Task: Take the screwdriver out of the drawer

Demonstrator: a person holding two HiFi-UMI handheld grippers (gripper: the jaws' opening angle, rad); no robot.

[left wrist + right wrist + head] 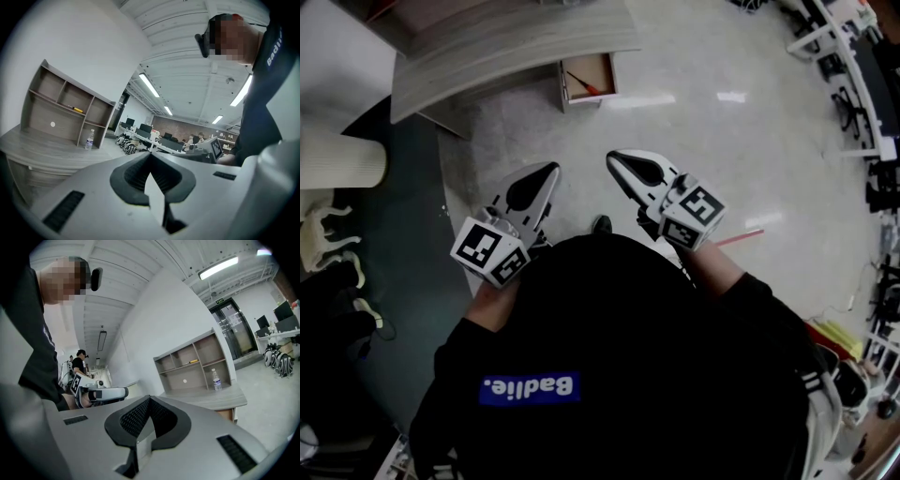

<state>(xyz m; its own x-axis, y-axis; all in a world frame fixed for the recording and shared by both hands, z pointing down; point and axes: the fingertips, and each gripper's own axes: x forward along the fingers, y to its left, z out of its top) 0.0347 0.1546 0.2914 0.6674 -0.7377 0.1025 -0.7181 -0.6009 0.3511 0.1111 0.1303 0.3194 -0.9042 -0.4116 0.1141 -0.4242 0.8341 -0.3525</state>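
Observation:
In the head view a small drawer [602,66] stands pulled out from under the grey wooden desk [506,47], and a red-handled screwdriver [580,84] lies inside it. Both grippers are held level in front of the person's chest, well short of the drawer. My left gripper [551,170] is shut with nothing between its jaws, and its tips meet in its own view [150,155]. My right gripper [612,157] is also shut and empty [149,399]. The drawer is hidden in both gripper views.
A shelf unit [194,364] with a water bottle [216,379] beside it stands on the desk. A white cylinder [337,159] stands at the left. Office desks and chairs [853,84] line the right side. A red stick [739,238] lies on the pale floor.

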